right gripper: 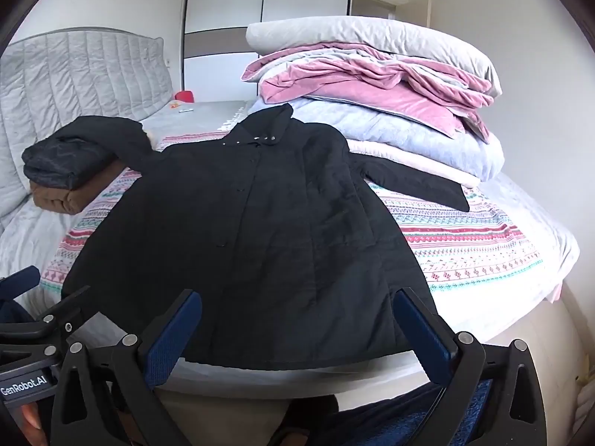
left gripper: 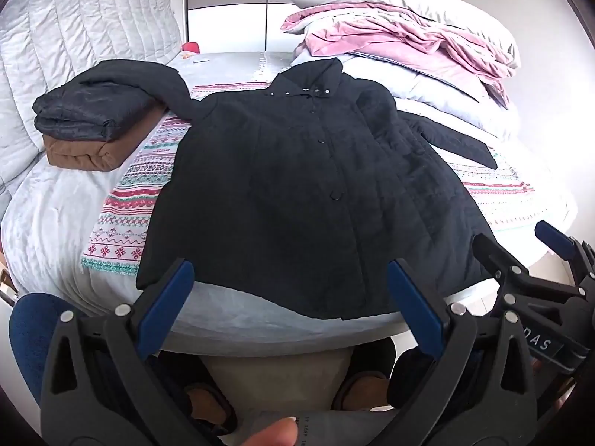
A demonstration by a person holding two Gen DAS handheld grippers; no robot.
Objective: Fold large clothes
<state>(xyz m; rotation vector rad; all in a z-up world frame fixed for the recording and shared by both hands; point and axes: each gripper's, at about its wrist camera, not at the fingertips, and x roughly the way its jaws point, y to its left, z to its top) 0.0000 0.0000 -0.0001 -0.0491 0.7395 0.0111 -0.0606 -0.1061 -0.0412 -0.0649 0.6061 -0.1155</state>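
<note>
The fingers (left gripper: 412, 304) of the left gripper (left gripper: 290, 297) were spread fully apart with nothing between them, held just short of the hem of the black coat (left gripper: 297, 193). The fingers (right gripper: 420, 334) of the right gripper (right gripper: 297, 330) were likewise released and empty, held over the near edge of the bed (right gripper: 520, 208) at the coat's lower right corner. The coat was laid flat, front up and buttoned, on a patterned blanket (left gripper: 122, 223), with its collar towards the far side. One sleeve was stretched out to the right across the blanket; the other was draped over a stack of folded clothes (left gripper: 89, 126), a dark garment on a brown one, at the left. A pile of pink and grey bedding (right gripper: 372, 89) was stacked at the far right of the bed, touching the coat's shoulder. A quilted grey headboard (left gripper: 74, 22) was seen at the left, and a wardrobe (right gripper: 267, 11) behind. Slippered feet (left gripper: 360, 390) were visible below the left gripper.
</note>
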